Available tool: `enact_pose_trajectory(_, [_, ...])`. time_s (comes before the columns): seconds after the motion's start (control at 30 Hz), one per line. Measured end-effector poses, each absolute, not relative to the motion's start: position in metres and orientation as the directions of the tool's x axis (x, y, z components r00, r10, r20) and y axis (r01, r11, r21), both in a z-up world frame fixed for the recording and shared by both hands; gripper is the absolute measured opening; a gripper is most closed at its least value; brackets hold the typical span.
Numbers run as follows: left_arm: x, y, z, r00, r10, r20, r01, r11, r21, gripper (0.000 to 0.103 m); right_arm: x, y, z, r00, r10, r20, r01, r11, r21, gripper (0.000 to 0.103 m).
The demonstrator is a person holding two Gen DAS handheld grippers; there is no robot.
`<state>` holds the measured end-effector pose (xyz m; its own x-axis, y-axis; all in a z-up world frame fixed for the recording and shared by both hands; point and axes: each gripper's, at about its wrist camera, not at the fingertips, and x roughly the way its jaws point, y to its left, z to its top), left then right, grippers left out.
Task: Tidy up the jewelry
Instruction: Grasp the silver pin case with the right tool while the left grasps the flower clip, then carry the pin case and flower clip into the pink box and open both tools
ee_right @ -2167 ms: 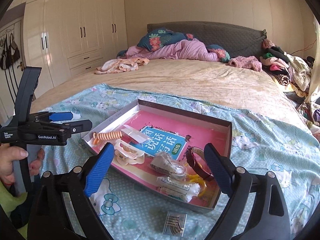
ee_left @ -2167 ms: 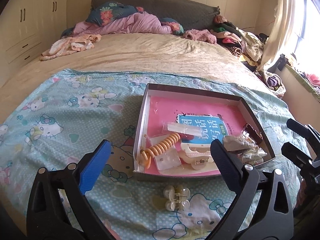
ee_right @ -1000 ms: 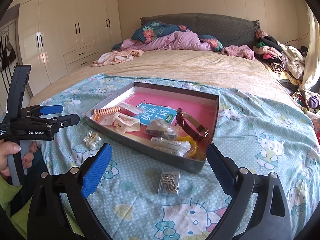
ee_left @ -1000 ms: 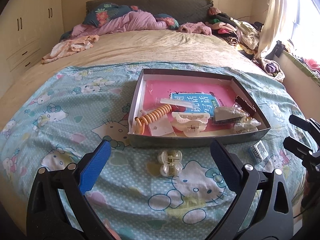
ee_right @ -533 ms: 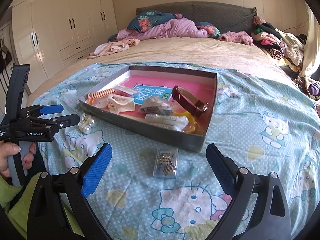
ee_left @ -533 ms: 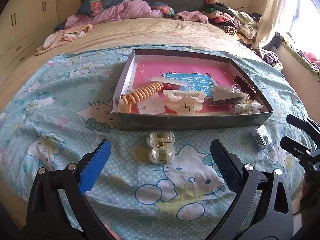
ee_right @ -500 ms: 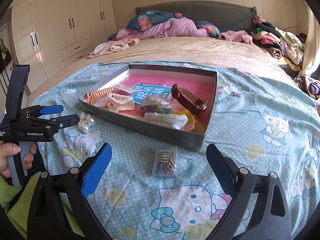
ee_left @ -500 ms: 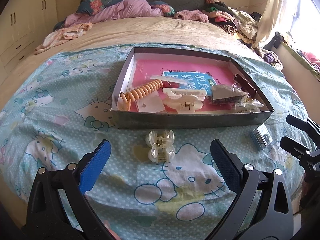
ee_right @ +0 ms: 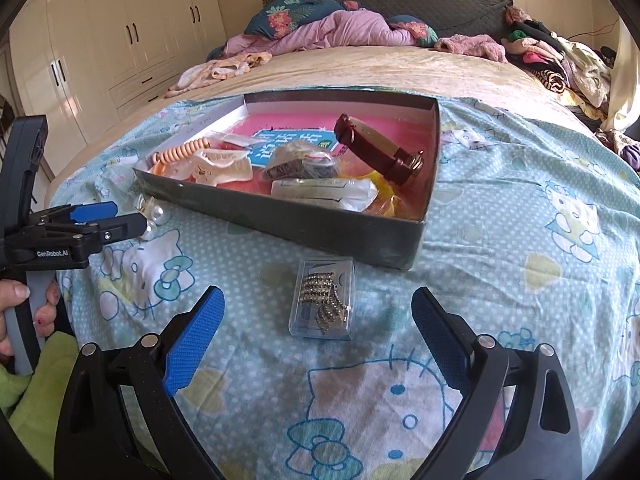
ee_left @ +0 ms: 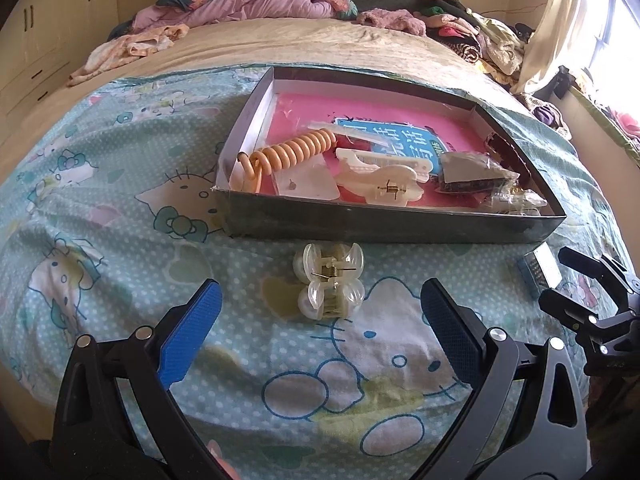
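Observation:
A clear hair claw clip (ee_left: 329, 286) lies on the cartoon-print sheet just in front of the dark tray (ee_left: 384, 226). My left gripper (ee_left: 320, 294) hangs open over it, one blue pad on each side, neither touching. In the right wrist view a small clear box of sparkly jewellery (ee_right: 324, 298) lies before the tray's near wall (ee_right: 304, 226). My right gripper (ee_right: 318, 300) straddles it with its jaws closing, the pads still apart from the box. The tray holds an orange coil tie (ee_left: 292, 150), a cream claw clip (ee_left: 384, 178) and a brown watch (ee_right: 380, 152).
The tray rests on a bed, with a pink book (ee_left: 312, 114) inside it. Rumpled bedding (ee_right: 340, 28) and clothes (ee_right: 560, 60) lie at the far end. Wardrobes (ee_right: 120, 40) line the left wall. A hand (ee_right: 16, 308) grips the left tool's handle.
Both grippers have sunk toward the sheet and tilted further down. The clip and the clear box now sit larger and closer between their fingers. Nothing has been picked up.

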<state>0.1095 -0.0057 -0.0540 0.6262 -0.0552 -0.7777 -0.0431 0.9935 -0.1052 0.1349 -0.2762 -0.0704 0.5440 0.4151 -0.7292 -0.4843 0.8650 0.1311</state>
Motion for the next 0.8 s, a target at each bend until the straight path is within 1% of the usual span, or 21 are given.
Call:
enact_pose_trajectory(0.07, [0.111, -0.004, -0.057, 0.623, -0.055, -0.78, -0.047, 0.993, -0.108, 0.093, 0.139, -0.272, -0.076, 0.53, 0.415, -0.74, -0.488, 0.862, 0.134, 0.083])
enact_pose_trajectory(0.17, [0.113, -0.002, -0.06, 0.616, -0.066, -0.785, -0.05, 0.991, -0.122, 0.09, 0.145, -0.268, -0.086, 0.517, 0.404, -0.754, -0.493, 0.861, 0.124, 0.068])
enact_pose_trajectory(0.23, [0.114, -0.002, -0.062, 0.612, -0.07, -0.788, -0.048, 0.991, -0.126, 0.081, 0.146, -0.266, -0.088, 0.53, 0.398, -0.749, -0.5, 0.86, 0.102, 0.057])
enact_pose_trajectory(0.27, [0.115, -0.003, -0.062, 0.61, -0.074, -0.789, -0.045, 0.991, -0.127, 0.078, 0.145, -0.266, -0.089, 0.53, 0.405, -0.746, -0.509, 0.855, 0.102, 0.047])
enact_pose_trajectory(0.3, [0.115, -0.004, -0.063, 0.606, -0.077, -0.791, -0.04, 0.991, -0.127, 0.071, 0.145, -0.266, -0.088, 0.524, 0.416, -0.743, -0.518, 0.849, 0.11, 0.038])
enact_pose_trajectory(0.33, [0.116, -0.006, -0.064, 0.603, -0.079, -0.794, -0.036, 0.991, -0.126, 0.061, 0.145, -0.265, -0.088, 0.518, 0.427, -0.741, -0.528, 0.841, 0.116, 0.033])
enact_pose_trajectory(0.37, [0.117, -0.008, -0.066, 0.599, -0.082, -0.797, -0.029, 0.992, -0.124, 0.056, 0.144, -0.265, -0.087, 0.511, 0.437, -0.741, -0.538, 0.834, 0.121, 0.031])
enact_pose_trajectory(0.43, [0.118, -0.01, -0.068, 0.591, -0.088, -0.802, -0.017, 0.993, -0.121, 0.036, 0.139, -0.262, -0.085, 0.501, 0.453, -0.737, -0.559, 0.82, 0.124, 0.031])
enact_pose_trajectory(0.5, [0.117, -0.009, -0.068, 0.593, -0.091, -0.8, -0.013, 0.992, -0.123, 0.027, 0.136, -0.259, -0.083, 0.49, 0.471, -0.733, -0.575, 0.807, 0.134, 0.031])
enact_pose_trajectory(0.8, [0.104, -0.009, -0.045, 0.636, -0.129, -0.761, 0.017, 0.988, -0.153, 0.027, 0.12, -0.247, -0.056, 0.481, 0.535, -0.694, -0.627, 0.764, 0.154, 0.031])
